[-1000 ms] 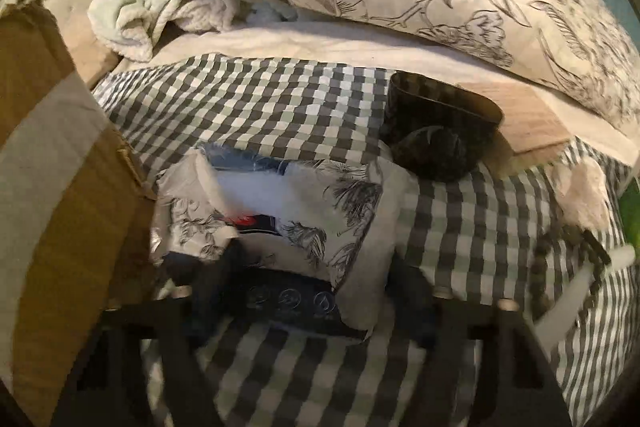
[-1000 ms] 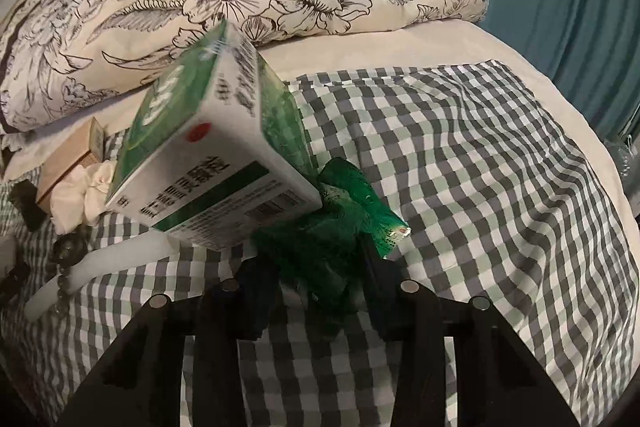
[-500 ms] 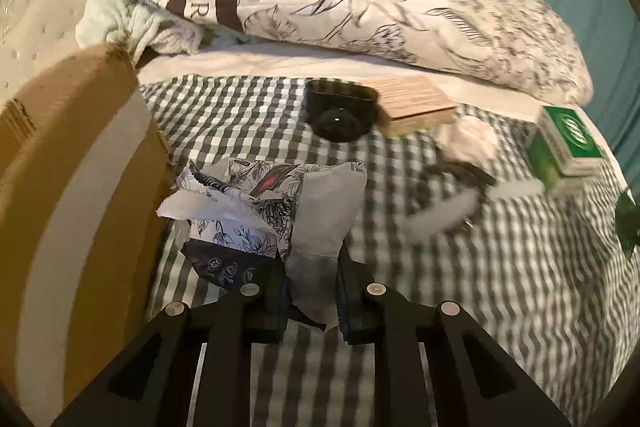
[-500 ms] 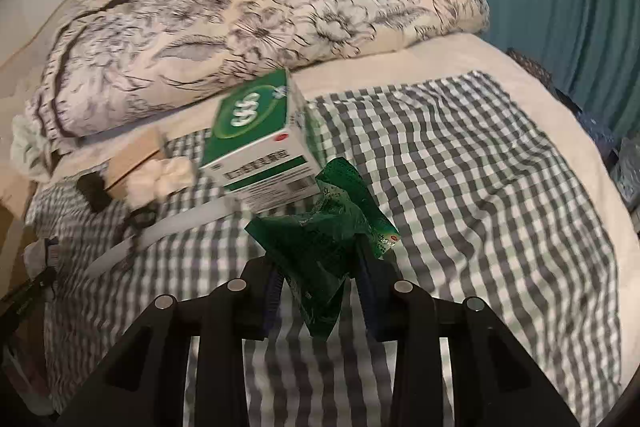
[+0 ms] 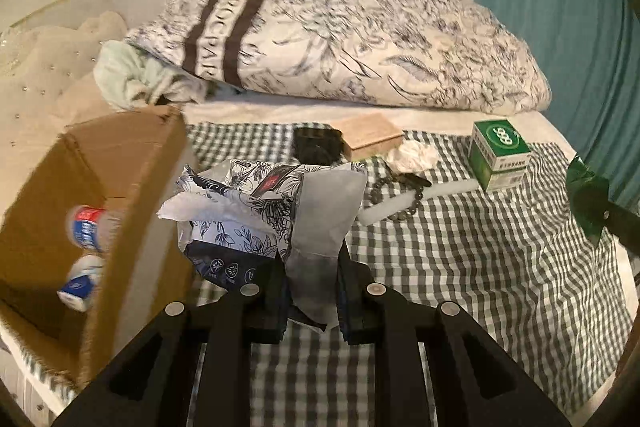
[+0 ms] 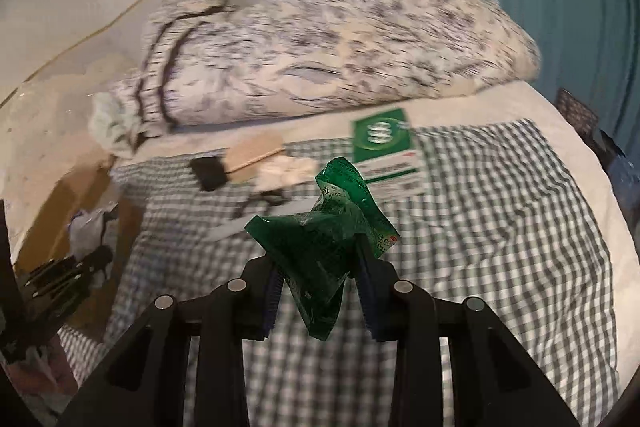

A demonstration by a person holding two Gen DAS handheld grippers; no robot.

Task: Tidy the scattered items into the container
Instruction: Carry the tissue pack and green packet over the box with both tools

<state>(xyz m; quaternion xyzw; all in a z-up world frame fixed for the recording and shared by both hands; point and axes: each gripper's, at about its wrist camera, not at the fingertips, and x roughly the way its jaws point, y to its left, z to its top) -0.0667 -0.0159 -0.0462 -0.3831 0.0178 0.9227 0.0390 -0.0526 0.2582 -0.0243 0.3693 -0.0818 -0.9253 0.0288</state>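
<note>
Cardboard brown box (image 5: 120,163) already holds two small bottles (image 5: 86,227); beside it our left gripper (image 5: 312,287) pinches a floral foil pouch (image 5: 272,203), our right gripper (image 6: 318,283) a crumpled green wrapper (image 6: 324,239). Green-and-white carton (image 5: 500,155), beads, tube remain farther off.

Green box (image 5: 500,155) marked "999", pillow (image 5: 336,43) band lettering partly legible

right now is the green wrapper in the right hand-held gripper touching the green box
Apart. The left wrist view shows it: the green wrapper hangs at the frame's right edge, with bare checked blanket between it and the green box.
</note>
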